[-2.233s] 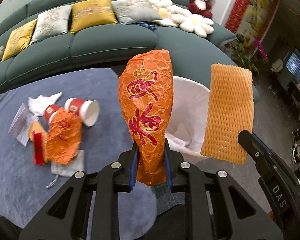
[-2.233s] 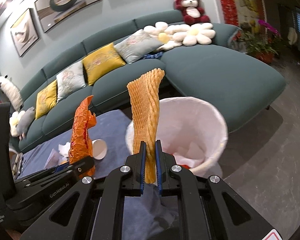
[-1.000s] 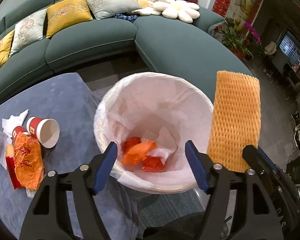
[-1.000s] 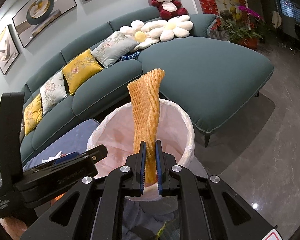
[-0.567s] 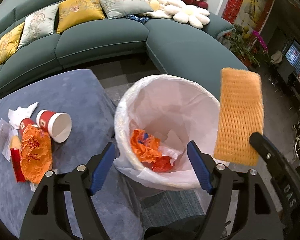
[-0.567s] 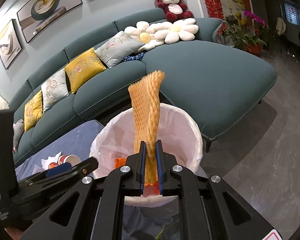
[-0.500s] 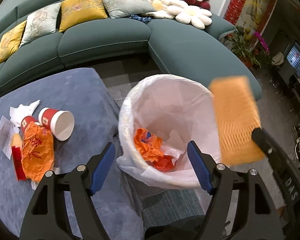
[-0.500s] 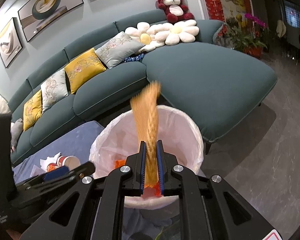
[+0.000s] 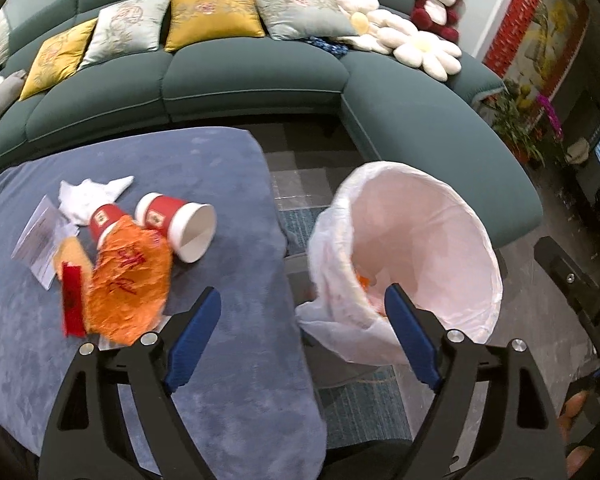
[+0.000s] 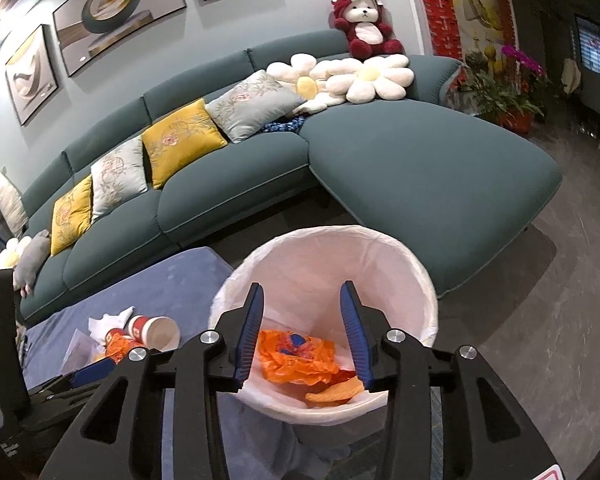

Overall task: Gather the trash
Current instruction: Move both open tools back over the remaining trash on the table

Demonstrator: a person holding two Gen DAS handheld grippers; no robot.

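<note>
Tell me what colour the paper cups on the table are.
Red with white insides, the paper cups show best in the left wrist view.

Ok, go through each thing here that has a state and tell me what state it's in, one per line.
left gripper: jaws opening, nothing between them
right gripper: jaws opening, nothing between them
trash bin: upright, bag-lined, partly filled
orange wrapper: crumpled, inside the bin
foam net sleeve: lying inside the bin
paper cups: two, tipped on their sides on the rug
orange paper: crumpled, on the rug
tissue: crumpled, on the rug
</note>
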